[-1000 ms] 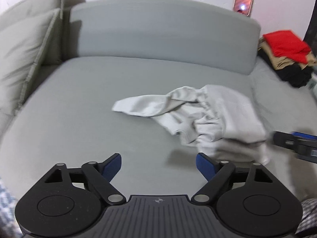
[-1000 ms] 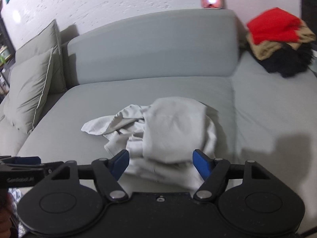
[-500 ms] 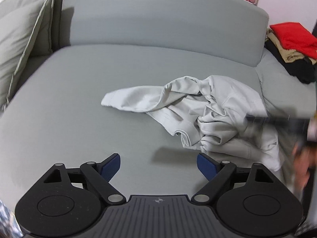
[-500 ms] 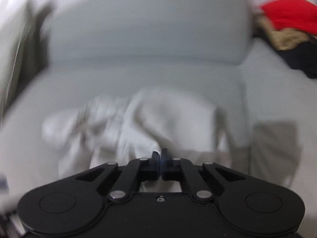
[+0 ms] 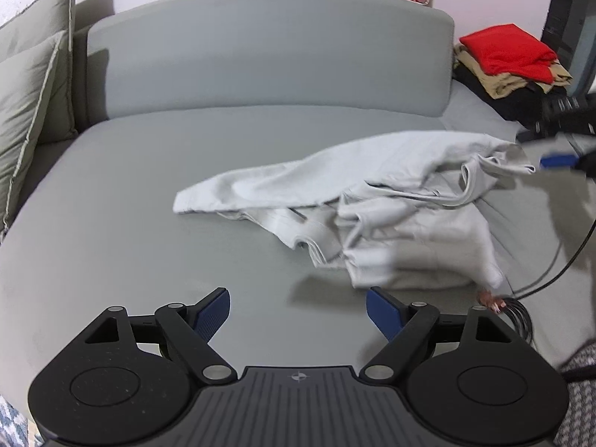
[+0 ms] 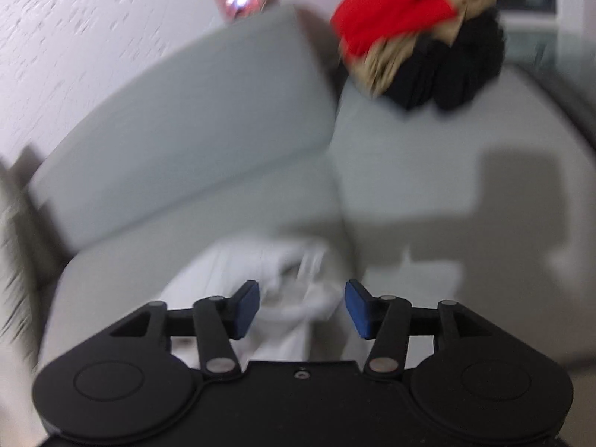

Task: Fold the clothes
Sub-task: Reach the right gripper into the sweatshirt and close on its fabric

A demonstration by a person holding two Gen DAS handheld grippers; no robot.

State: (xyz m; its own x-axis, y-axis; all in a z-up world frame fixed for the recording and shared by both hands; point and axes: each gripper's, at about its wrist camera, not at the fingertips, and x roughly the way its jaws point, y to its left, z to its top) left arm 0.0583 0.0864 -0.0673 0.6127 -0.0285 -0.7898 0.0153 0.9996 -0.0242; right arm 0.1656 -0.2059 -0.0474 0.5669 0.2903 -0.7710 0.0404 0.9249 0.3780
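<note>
Clothes first: the pale grey garment (image 5: 372, 205) is lying crumpled on the sofa seat (image 5: 149, 186), one end trailing left, the bulk bunched to the right, so it is not lying folded. You are holding your left fingers (image 5: 298, 307) wide apart, gripping nothing, hovering just short of the garment's near edge. Your right fingers (image 6: 301, 307) are also spread, with blurred cloth showing between them; whether they are touching it, you cannot tell. Farther back, red, tan and black clothes (image 5: 510, 63) are sitting stacked at the sofa's right end.
</note>
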